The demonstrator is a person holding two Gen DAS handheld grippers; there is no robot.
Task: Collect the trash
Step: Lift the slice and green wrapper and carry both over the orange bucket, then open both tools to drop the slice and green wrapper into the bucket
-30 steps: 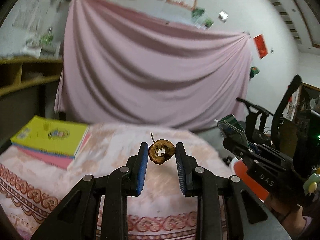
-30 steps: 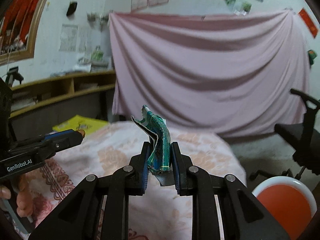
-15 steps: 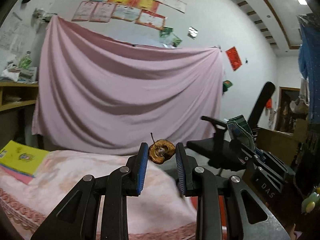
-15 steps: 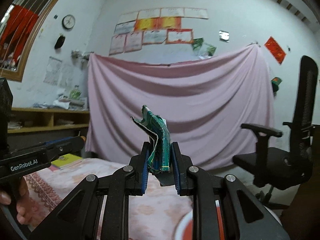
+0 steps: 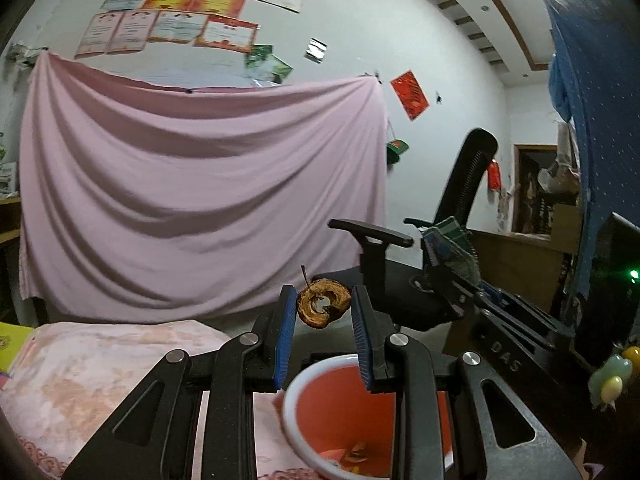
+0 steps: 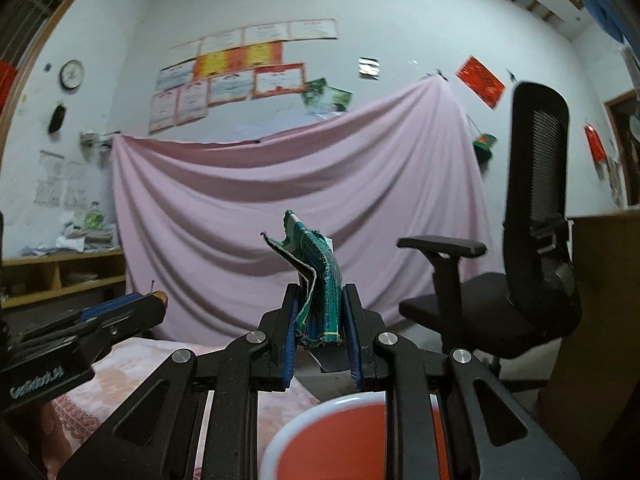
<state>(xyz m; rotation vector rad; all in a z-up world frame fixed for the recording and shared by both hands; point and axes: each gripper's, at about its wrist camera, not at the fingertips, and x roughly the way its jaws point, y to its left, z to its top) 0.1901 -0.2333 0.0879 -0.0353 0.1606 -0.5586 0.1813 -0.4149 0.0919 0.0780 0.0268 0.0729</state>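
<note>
item: browned apple core (image 5: pixel 323 307) pinched in left gripper (image 5: pixel 323 316), crumpled green wrapper (image 6: pixel 318 300) clamped in right gripper (image 6: pixel 319 320), both seemingly above the near rim of red bin (image 5: pixel 296 384); risk: early release drops either outside it.

The orange bin (image 6: pixel 360 440) is cut off by the bottom edge, and the scraps (image 5: pixel 354 452) inside it are too small to tell.

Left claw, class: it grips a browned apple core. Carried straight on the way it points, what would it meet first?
Probably the black office chair: its armrest and seat sit right behind the browned apple core held in the left claw. Depth is unclear. The orange bin with white rim lies below that line.
</note>
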